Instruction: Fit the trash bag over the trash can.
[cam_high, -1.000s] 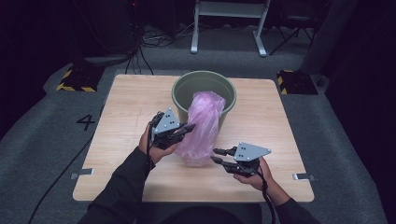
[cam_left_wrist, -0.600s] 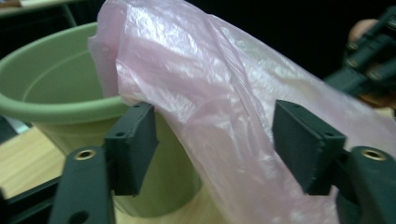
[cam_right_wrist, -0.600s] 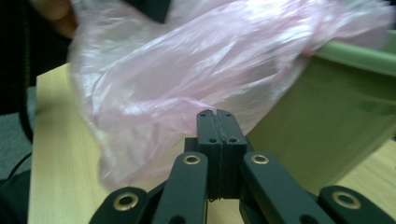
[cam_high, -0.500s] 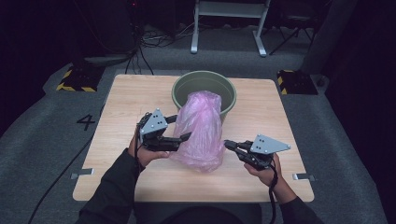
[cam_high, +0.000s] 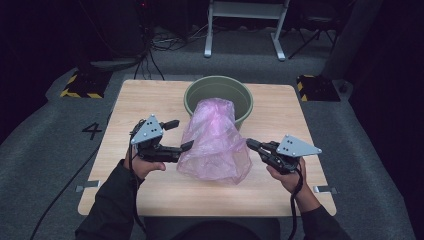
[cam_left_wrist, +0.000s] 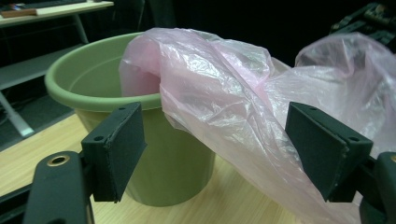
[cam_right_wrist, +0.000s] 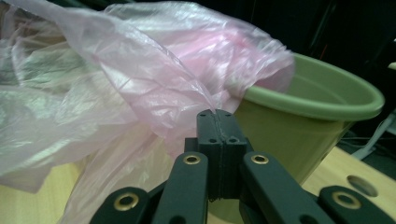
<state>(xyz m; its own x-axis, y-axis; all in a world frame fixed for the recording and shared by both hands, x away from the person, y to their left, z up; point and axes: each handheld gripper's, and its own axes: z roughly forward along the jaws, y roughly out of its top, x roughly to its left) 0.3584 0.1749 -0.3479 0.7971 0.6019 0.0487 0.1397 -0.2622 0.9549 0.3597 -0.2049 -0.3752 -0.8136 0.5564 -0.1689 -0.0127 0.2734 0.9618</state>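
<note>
- Right hand-held gripper (cam_high: 251, 144) is clenched on the pink plastic bag's (cam_high: 216, 142) edge, keeping it stretched.
- Left hand-held gripper (cam_high: 181, 135), jaws just opened, stands released beside the bag, which drapes from the green bucket (cam_high: 197, 90) ahead.

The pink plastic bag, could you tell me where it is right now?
In the high view the pink plastic bag drapes from the green bucket onto the table's middle, between the left gripper and right gripper.

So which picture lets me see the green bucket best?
The high view: you look down on the whole round rim of the green bucket, with the pink bag draped out of it. The left gripper view shows its side and rim up close; the right gripper view shows one edge beside the bag.
</note>
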